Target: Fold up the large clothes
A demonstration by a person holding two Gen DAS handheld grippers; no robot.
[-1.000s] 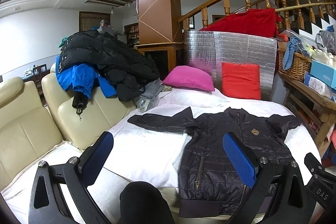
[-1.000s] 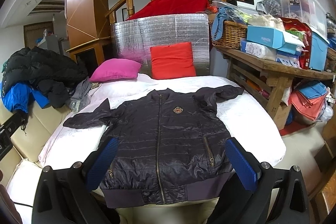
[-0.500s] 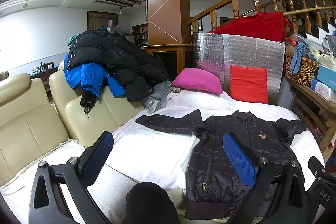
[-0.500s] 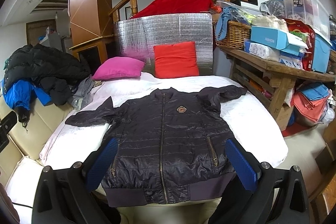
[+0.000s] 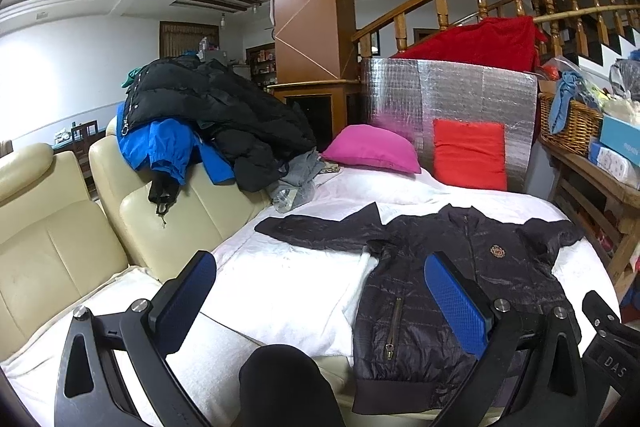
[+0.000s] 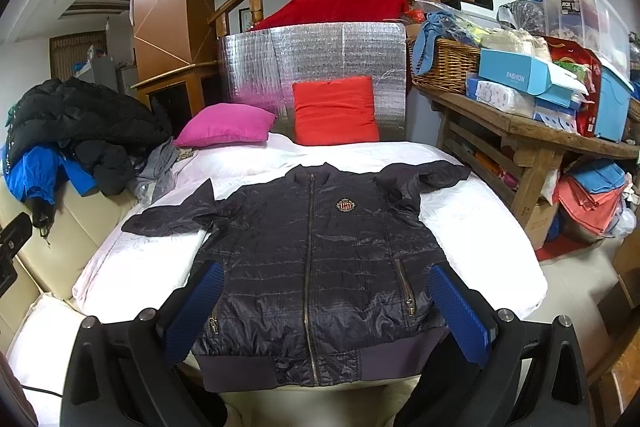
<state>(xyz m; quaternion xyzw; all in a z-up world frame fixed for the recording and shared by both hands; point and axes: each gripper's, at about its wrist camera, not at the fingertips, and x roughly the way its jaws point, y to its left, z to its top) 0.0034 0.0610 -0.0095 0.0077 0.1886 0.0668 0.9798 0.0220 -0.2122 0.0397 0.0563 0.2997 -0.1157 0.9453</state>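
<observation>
a bed covered with a white sheet (image 6: 480,227) carries the things. a dark quilted jacket (image 6: 320,259) lies flat on it, front up and zipped, hem at the near edge, both sleeves spread outward. at the far end a pink cushion (image 6: 224,125) rests on the sheet and a red cushion (image 6: 334,111) stands against a silver foil panel (image 6: 320,55).
</observation>
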